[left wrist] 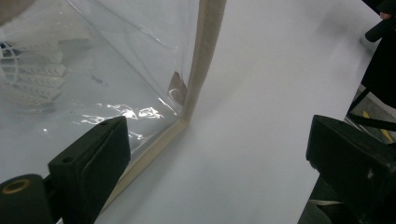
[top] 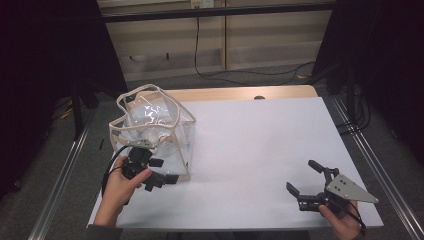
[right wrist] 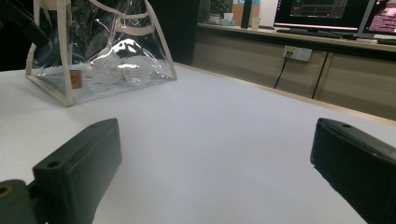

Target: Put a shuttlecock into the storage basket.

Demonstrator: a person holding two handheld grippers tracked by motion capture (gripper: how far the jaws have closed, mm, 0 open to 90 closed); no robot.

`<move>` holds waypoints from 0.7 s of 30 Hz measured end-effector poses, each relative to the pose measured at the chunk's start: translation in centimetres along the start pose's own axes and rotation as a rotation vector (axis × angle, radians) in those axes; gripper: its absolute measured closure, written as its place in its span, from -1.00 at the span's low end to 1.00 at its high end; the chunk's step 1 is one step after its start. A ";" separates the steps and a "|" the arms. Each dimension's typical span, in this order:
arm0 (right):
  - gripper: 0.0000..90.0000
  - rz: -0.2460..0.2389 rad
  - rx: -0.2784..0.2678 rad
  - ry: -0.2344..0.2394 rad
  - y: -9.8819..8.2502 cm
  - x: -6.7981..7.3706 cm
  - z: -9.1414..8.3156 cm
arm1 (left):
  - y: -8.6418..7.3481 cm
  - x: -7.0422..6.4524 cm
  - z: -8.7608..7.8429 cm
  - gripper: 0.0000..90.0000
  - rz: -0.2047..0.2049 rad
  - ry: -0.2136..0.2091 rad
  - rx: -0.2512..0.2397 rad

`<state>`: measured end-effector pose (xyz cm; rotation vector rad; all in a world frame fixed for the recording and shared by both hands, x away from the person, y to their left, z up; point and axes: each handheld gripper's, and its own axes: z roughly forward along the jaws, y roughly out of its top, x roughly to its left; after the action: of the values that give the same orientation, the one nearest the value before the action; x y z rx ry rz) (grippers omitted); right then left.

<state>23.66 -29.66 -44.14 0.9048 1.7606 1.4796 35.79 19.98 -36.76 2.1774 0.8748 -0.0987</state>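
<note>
Clearly the bag (top: pixel 159 131) is the thing in hand: a clear plastic tote with cream fabric trim, standing at the middle left of the high view on the white surface (top: pixel 260 150). I judge it light and floppy; the film walls crinkle and shine, so they should be slippery and would buckle under a pinch. The trim (left wrist: pixel 198 65) looks like the firm part, a stitched band running up the corner and along the base, and the loose handles (top: pixel 145 95) curl over the top. Something pale and crumpled lies inside (right wrist: pixel 116 70); I cannot tell what it is.

I would take hold on the trim at the near corner or on a handle, not on the film.

My left tool (top: pixel 162 179) sits just beside that bottom corner, jaws spread wide with the corner edge between them in the left gripper view, not closed on it. My right tool (top: pixel 305 182) waits at the lower right of the high view, well apart from the bag, jaws also wide and holding nothing.
</note>
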 end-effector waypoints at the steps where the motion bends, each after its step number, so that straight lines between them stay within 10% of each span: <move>1: -0.96 0.002 0.001 0.000 0.0 0.0 0.0 | -0.1 0.1 0.0 -0.85 -0.001 -0.005 0.002; 21: -0.96 0.003 0.000 0.001 0.0 0.0 0.0 | -1.3 0.6 0.5 -0.85 -0.012 0.020 -0.004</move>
<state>23.66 -29.61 -44.17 0.9070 1.7610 1.4815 35.54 20.53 -38.09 2.1733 0.8987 -0.0820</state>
